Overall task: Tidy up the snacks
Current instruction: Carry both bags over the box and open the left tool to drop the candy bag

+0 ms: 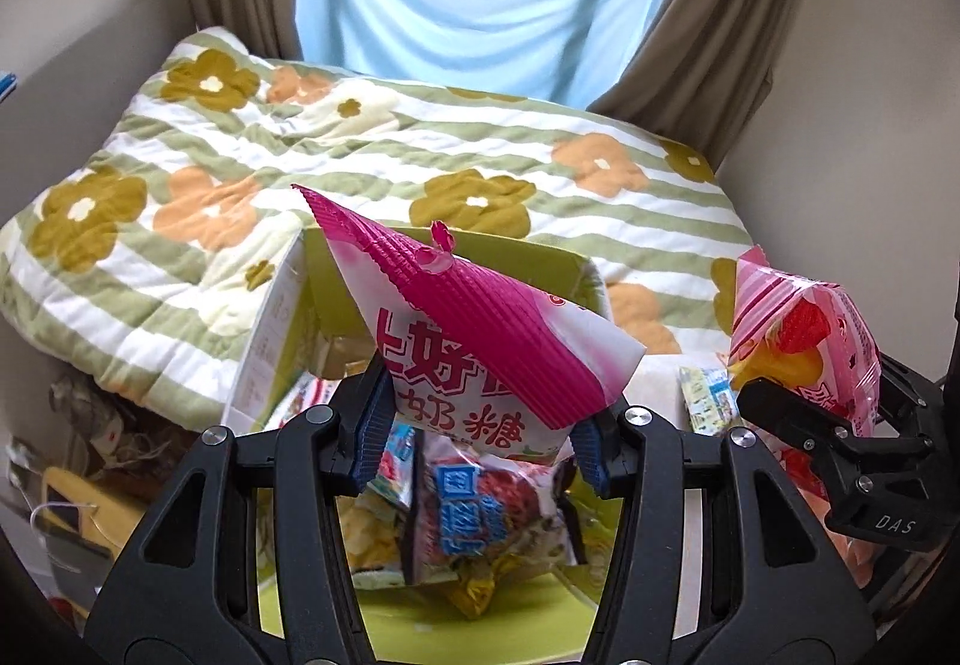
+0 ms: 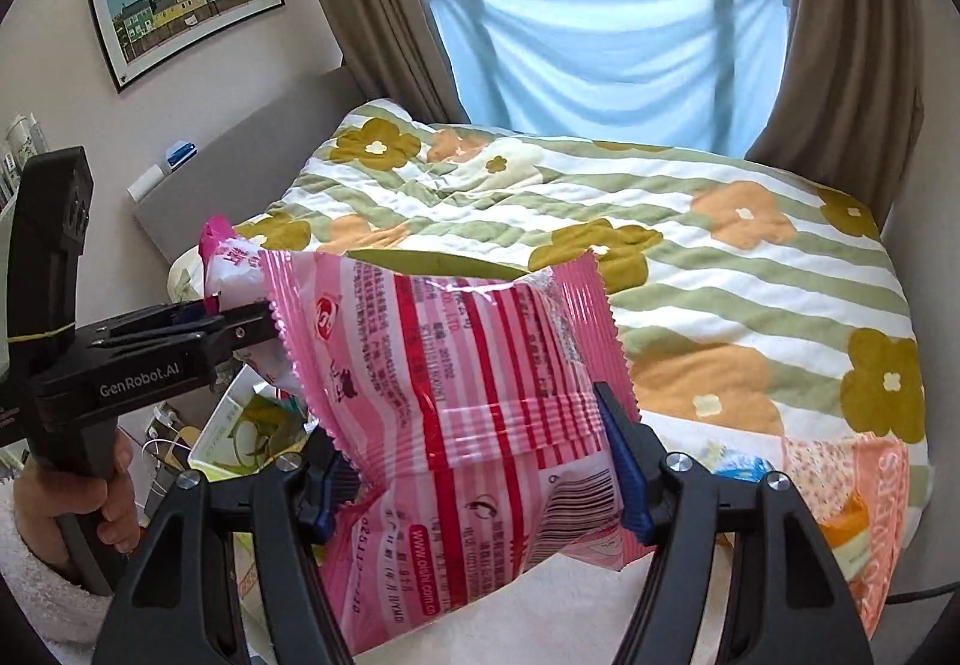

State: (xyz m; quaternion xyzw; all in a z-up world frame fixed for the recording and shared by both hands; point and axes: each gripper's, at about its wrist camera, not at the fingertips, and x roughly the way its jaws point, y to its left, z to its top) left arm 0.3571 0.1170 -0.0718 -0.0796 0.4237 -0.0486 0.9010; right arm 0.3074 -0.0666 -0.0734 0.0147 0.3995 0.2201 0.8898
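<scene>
My left gripper [image 1: 480, 437] is shut on a magenta and white candy bag [image 1: 480, 341], held above an open green cardboard box [image 1: 420, 623] that holds several snack packs [image 1: 474, 521]. My right gripper [image 2: 480, 461] is shut on a pink striped snack bag [image 2: 468, 401], held up to the right of the box. That bag and the right gripper show at the right edge of the left wrist view [image 1: 804, 341]. The left gripper with its magenta bag shows at the left of the right wrist view [image 2: 240, 323].
A bed with a flowered, green-striped quilt [image 1: 372, 149] lies behind the box. More snack packs lie on the white surface at right [image 2: 864, 509] and near the box [image 1: 708, 395]. Clutter sits on the floor at left [image 1: 78, 485]. Curtains and a window stand behind.
</scene>
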